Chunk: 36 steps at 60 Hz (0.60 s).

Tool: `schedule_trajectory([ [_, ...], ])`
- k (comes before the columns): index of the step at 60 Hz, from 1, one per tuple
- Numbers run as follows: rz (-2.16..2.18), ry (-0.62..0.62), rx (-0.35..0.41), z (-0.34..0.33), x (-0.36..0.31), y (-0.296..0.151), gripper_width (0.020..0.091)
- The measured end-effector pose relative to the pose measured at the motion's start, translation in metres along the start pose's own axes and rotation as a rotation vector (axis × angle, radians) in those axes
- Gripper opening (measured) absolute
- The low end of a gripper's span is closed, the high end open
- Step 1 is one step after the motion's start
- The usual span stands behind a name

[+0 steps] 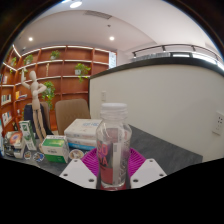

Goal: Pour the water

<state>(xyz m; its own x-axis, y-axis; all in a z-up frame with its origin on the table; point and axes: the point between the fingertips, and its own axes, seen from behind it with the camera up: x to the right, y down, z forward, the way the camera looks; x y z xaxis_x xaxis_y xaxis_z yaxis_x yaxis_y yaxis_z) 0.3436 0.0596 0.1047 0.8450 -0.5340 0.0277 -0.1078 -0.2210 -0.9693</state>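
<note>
- The hand-held gripper clamps a clear bottle upright between its pads, apparently lifted above the tabletop.
- Upright keeps water in until tipping.
- Boxes sit left.

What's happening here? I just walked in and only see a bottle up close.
A person is working a handheld gripper, and a clear plastic bottle stands upright between its fingers, against the pink pads. The bottle is not tipped, so no pouring is under way. To one side on the grey table lie small boxes and a wooden mannequin figure, with bookshelves behind.
</note>
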Motion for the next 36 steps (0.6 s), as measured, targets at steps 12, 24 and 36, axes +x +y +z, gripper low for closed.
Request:
schedule_trajectory([
  [12,-0.007,-0.011,0.030,0.009,-0.001,0.017,0.0393],
  [24,0.015,-0.029,0.024,0.003,0.000,0.021,0.0502],
  [36,-0.006,-0.080,-0.001,-0.025,-0.008,0.031,0.0752],
])
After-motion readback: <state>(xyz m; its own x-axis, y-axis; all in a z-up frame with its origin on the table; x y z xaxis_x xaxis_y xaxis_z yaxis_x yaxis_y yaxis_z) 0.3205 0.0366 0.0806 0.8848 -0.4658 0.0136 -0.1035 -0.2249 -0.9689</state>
